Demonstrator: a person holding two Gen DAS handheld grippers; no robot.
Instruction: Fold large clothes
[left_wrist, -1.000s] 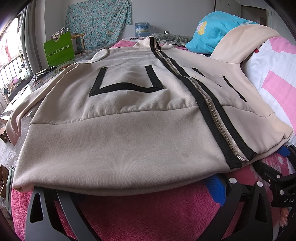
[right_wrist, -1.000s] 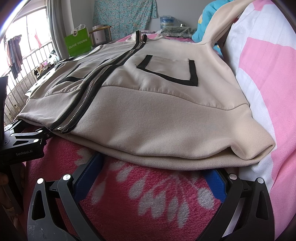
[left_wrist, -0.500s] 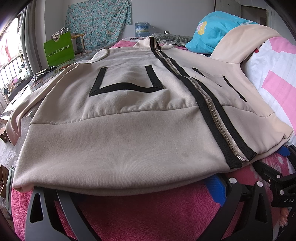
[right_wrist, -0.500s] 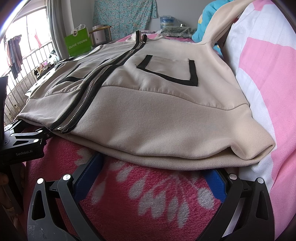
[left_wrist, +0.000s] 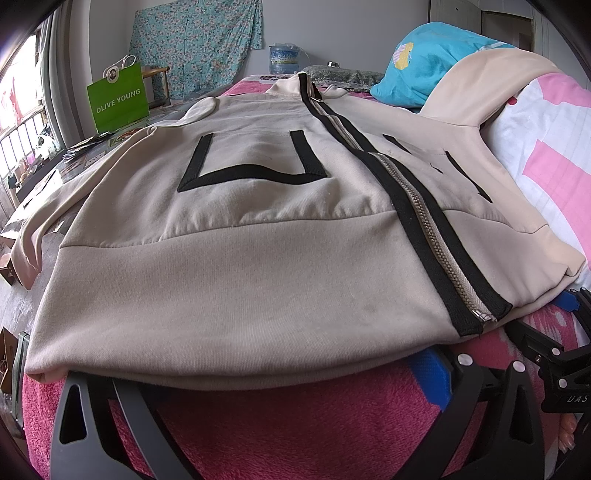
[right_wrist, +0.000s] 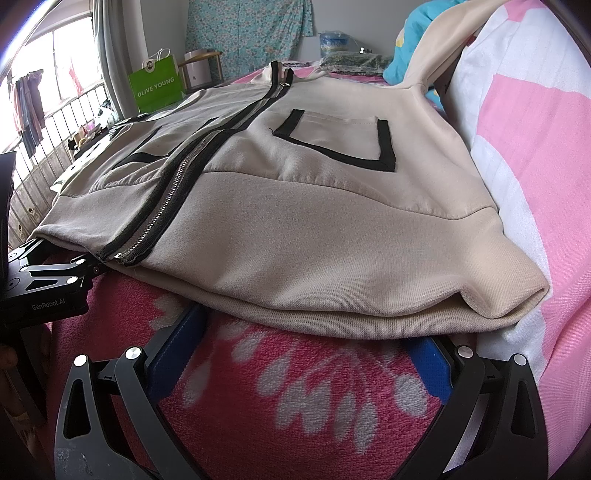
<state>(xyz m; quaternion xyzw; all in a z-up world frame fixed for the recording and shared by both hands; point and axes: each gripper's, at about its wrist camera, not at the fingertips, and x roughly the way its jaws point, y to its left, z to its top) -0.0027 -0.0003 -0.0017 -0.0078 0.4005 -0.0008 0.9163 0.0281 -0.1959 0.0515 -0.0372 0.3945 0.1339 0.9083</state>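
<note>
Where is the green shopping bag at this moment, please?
In both views the green bag stands far left, beyond the jacket, by the window.

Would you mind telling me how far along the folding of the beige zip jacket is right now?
Done: the jacket lies spread face up on the pink blanket, its zipper closed. In hand: the left gripper and right gripper sit wide open at the hem, fingertips hidden beneath it, nothing gripped. Left: every fold; no crease shows, and one sleeve trails off the bed edge.
</note>
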